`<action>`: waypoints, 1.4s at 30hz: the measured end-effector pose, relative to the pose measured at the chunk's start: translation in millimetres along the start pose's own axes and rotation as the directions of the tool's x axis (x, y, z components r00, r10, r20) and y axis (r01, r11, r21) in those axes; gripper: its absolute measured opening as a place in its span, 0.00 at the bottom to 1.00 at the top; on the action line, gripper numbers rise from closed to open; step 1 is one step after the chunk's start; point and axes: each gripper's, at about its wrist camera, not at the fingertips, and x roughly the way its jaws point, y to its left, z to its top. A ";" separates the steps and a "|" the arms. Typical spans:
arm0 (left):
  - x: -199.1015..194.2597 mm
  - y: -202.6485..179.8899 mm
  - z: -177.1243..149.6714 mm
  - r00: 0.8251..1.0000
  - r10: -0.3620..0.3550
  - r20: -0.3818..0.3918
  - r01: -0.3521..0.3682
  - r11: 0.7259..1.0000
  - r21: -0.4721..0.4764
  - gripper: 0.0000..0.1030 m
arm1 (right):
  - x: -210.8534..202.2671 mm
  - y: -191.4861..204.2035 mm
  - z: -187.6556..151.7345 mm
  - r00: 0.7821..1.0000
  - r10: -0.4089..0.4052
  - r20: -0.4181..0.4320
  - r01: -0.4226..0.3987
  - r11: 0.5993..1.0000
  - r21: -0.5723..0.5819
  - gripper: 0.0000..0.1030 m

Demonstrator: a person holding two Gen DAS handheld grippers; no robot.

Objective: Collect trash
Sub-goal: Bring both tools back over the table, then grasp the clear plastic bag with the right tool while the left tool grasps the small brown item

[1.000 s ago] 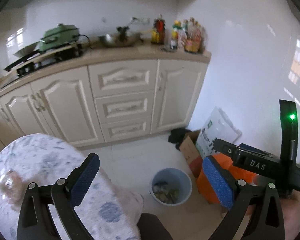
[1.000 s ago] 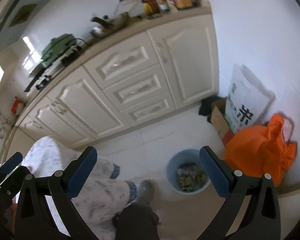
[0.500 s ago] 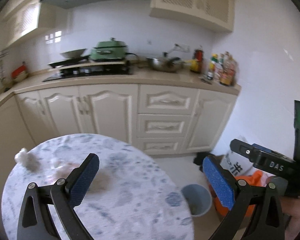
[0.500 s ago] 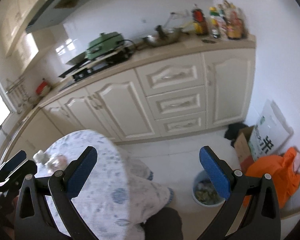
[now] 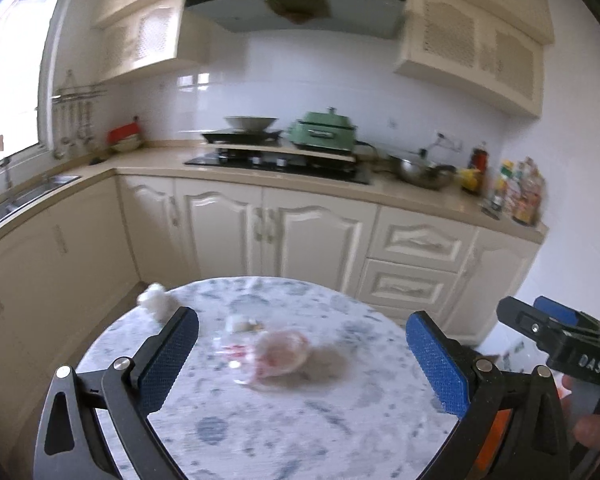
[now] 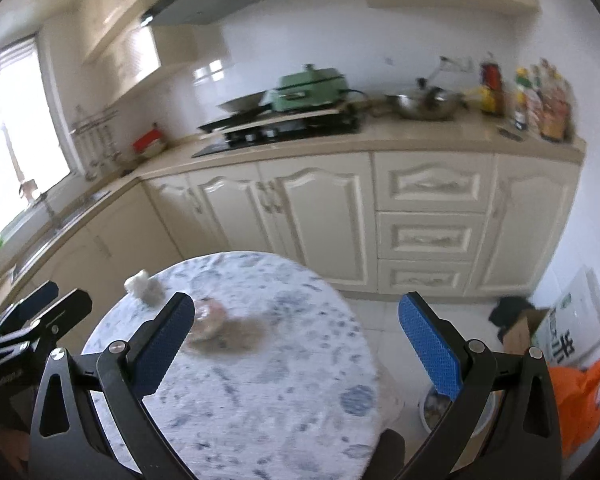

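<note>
A round table [image 5: 300, 420] [image 6: 260, 380] with a blue-patterned white cloth carries the trash. A crumpled clear plastic bag with pinkish contents [image 5: 278, 356] [image 6: 208, 318] lies near its middle, a small white scrap [image 5: 238, 323] just behind it, and a crumpled white tissue [image 5: 154, 302] [image 6: 140, 286] at the far left edge. My left gripper [image 5: 302, 358] hovers open above the table, the bag between its fingers' lines but farther off. My right gripper [image 6: 296, 342] is open too, over the table's right side. A blue bin [image 6: 452, 408] with rubbish stands on the floor, partly hidden behind the right finger.
Cream kitchen cabinets [image 5: 316, 232] and a worktop with a hob, green pot [image 5: 324, 134], wok and bottles [image 6: 540, 96] run behind the table. An orange bag [image 6: 576, 396], a cardboard box [image 6: 520, 330] and a white sack [image 6: 572, 328] sit by the right wall. A sink [image 5: 28, 192] lies left.
Both grippers have swung up and left from the floor bin toward the table. The table and its trash now fill the lower middle of both views. Both stay open.
</note>
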 end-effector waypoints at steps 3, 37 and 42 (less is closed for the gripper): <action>-10.3 9.0 -5.1 0.999 0.032 0.009 -0.032 0.999 -0.016 0.99 | 4.5 18.7 0.3 1.000 0.025 -0.003 -0.026 0.999 -0.033 1.00; 140.9 134.8 -17.3 0.958 0.174 -0.229 -0.211 0.966 -0.150 0.99 | 238.5 119.2 -65.0 0.914 0.089 -0.397 -0.170 0.970 -0.172 1.00; 171.5 143.7 -17.2 0.952 0.166 -0.256 -0.208 0.967 -0.148 0.99 | 270.2 130.3 -77.8 0.890 0.096 -0.446 -0.199 0.961 -0.190 1.00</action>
